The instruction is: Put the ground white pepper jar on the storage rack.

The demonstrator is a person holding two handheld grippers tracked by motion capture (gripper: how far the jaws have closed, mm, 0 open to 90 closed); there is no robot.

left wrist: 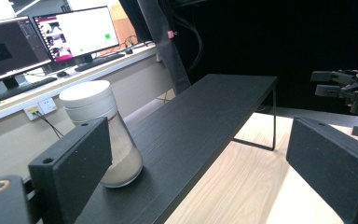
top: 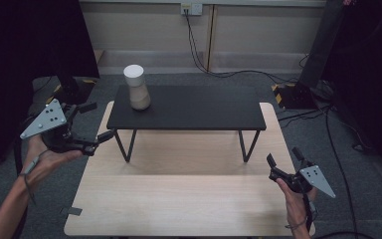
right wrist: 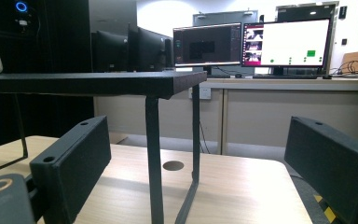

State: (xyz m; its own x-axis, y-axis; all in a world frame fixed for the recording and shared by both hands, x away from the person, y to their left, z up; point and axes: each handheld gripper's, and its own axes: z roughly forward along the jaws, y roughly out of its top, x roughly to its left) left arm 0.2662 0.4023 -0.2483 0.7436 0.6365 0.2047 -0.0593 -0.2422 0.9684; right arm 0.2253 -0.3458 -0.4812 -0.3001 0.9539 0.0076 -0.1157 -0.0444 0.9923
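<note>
From above, a black shelf (top: 186, 107) stands on a wooden table (top: 189, 199). A jar (top: 137, 88) with a white lid sits upright on the shelf's left end. The left gripper (top: 92, 122) hovers just left of the shelf, jaws spread and empty; the right gripper (top: 282, 158) sits low, off the shelf's right front, jaws apart.

In the left gripper view, the jar (left wrist: 103, 133) holds a pale, sandy fill in its lower part.

In the right gripper view, the shelf (right wrist: 93, 83) is overhead, and the jaws stand wide, holding nothing.
</note>
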